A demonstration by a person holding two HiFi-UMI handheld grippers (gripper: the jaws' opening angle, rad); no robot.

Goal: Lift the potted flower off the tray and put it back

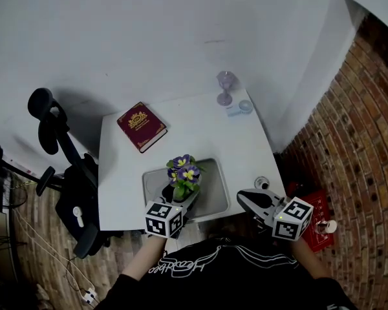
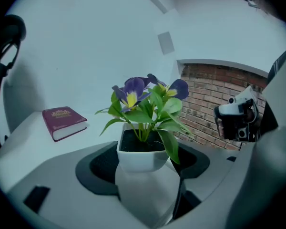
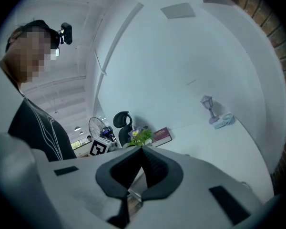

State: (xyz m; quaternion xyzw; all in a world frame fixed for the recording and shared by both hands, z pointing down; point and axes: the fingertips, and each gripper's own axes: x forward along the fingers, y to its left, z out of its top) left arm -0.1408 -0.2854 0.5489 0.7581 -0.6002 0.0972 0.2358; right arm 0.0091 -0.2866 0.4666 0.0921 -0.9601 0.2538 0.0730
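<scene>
Left tool (image 1: 180,204) (image 2: 145,162) is pinching the white pot of the potted flower (image 1: 183,174) (image 2: 143,144). One jaw is on each side of the pot. The flower has purple and yellow petals and green leaves, and it stands up straight. The pot is inside the grey tray (image 1: 218,197), at the near edge of the white desk (image 1: 200,134). I cannot tell if the pot's bottom touches the tray or is a bit above it.

The right tool (image 1: 242,197) (image 3: 142,151) has its jaws pressed together at the tips, with nothing between them. It is by the near right corner of the desk, apart from the pot.

A red book (image 1: 141,126) (image 2: 64,122) lies flat on the desk behind the tray, to the left. A small purple lamp (image 1: 226,87) (image 3: 208,108) stands near the far edge of the desk. A black chair (image 1: 61,173) is beside the desk on the left.
</scene>
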